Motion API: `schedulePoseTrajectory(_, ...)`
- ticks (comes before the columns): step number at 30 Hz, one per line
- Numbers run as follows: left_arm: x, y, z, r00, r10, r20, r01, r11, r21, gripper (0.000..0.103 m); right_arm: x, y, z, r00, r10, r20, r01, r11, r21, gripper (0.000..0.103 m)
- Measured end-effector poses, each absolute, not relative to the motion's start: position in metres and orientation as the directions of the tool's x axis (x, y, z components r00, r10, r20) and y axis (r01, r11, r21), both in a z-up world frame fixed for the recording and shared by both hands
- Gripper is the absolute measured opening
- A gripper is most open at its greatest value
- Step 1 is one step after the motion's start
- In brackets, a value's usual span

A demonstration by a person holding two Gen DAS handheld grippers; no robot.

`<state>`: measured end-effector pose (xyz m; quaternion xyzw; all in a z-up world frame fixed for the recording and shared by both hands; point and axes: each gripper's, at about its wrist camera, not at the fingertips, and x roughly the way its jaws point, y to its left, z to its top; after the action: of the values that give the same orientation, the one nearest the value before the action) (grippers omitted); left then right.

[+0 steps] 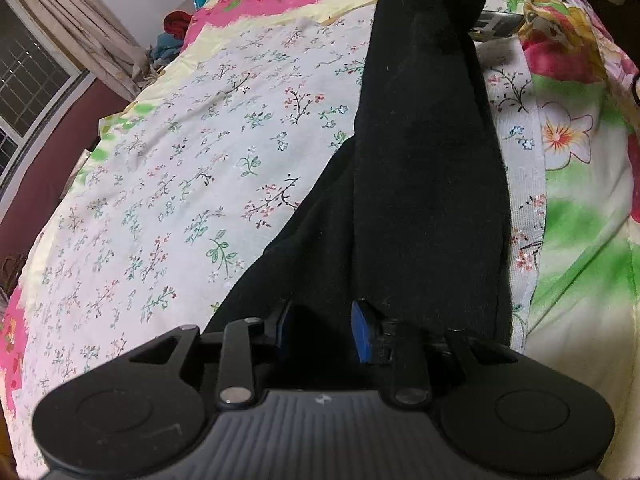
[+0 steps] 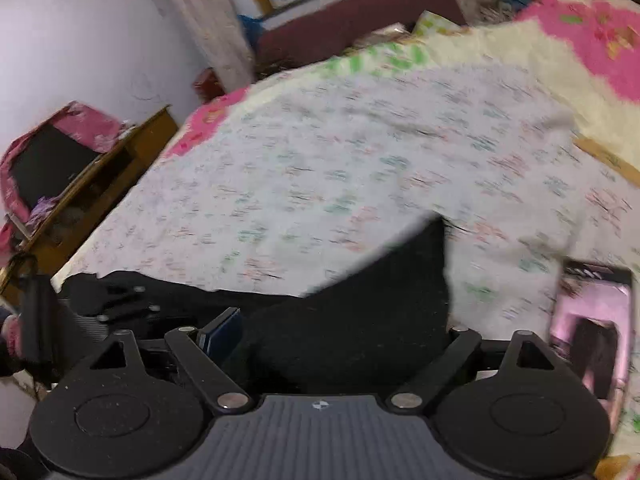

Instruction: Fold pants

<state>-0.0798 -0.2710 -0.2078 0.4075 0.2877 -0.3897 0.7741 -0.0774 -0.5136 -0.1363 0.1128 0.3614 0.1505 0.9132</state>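
1. Pants, black, lie stretched out on the floral sheet of the bed, running from the near edge of the left wrist view up to its top edge.
2. Left gripper points down at the near end of the pants; its jaws are narrowed, with black cloth bunched between the blue pads, gripping the pants.
3. Right gripper is angled down over the other end of the pants; its jaws stand wide, one blue pad visible at left, the other side hidden behind black cloth. Cloth lies between the jaws, but no pinch is visible.
4. Phone-like flat item lies on the sheet just right of the right gripper.
5. Right wrist view is motion-blurred; the sheet print is smeared.
6. Far end of the pants is cut off at the top of the left wrist view.
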Motion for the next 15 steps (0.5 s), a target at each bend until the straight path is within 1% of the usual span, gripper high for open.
schedulePoseTrajectory(2, -0.080, -0.273, -0.207, 0.532, -0.360, -0.766, 0.836, 0.364, 0.410, 0.040, -0.074, -0.481, -0.134, 0.677, 0.347, -0.648, -0.298, 0.935, 0.190, 0.086)
schedulePoseTrajectory(3, -0.080, -0.274, -0.207, 0.533, -0.360, -0.766, 0.837, 0.359, 0.414, 0.040, -0.074, -0.475, -0.135, 0.678, 0.341, -0.651, -0.326, 0.933, 0.149, 0.084)
schedulePoseTrajectory(4, -0.080, -0.273, -0.206, 0.533, -0.362, -0.765, 0.837, 0.358, 0.414, 0.040, -0.074, -0.480, -0.137, 0.680, 0.326, -0.657, -0.299, 0.941, 0.158, 0.082)
schedulePoseTrajectory(6, -0.080, -0.272, -0.207, 0.531, -0.366, -0.764, 0.838, 0.361, 0.410, 0.040, -0.076, -0.502, -0.136, 0.682, 0.325, -0.656, -0.213, 0.945, 0.247, 0.082)
schedulePoseTrajectory(7, -0.080, -0.272, -0.207, 0.531, -0.365, -0.764, 0.838, 0.360, 0.411, 0.040, -0.081, -0.510, -0.131, 0.686, 0.341, -0.643, -0.200, 0.938, 0.284, 0.082)
schedulePoseTrajectory(10, -0.080, -0.274, -0.210, 0.534, -0.364, -0.763, 0.838, 0.349, 0.420, 0.040, -0.097, -0.521, -0.114, 0.687, 0.484, -0.543, -0.297, 0.868, 0.398, 0.081)
schedulePoseTrajectory(12, -0.081, -0.275, -0.210, 0.537, -0.363, -0.762, 0.837, 0.340, 0.428, 0.040, -0.100, -0.542, -0.115, 0.707, 0.511, -0.488, -0.270, 0.834, 0.482, 0.079)
schedulePoseTrajectory(13, -0.081, -0.275, -0.210, 0.536, -0.363, -0.762, 0.838, 0.341, 0.427, 0.041, -0.100, -0.562, -0.118, 0.754, 0.462, -0.466, -0.197, 0.837, 0.511, 0.079)
schedulePoseTrajectory(14, -0.080, -0.275, -0.210, 0.536, -0.362, -0.763, 0.838, 0.341, 0.426, 0.041, -0.099, -0.578, -0.122, 0.786, 0.405, -0.467, -0.128, 0.846, 0.518, 0.080)
schedulePoseTrajectory(15, -0.080, -0.275, -0.210, 0.535, -0.361, -0.764, 0.838, 0.341, 0.426, 0.041, -0.097, -0.594, -0.127, 0.808, 0.340, -0.482, -0.052, 0.855, 0.516, 0.077)
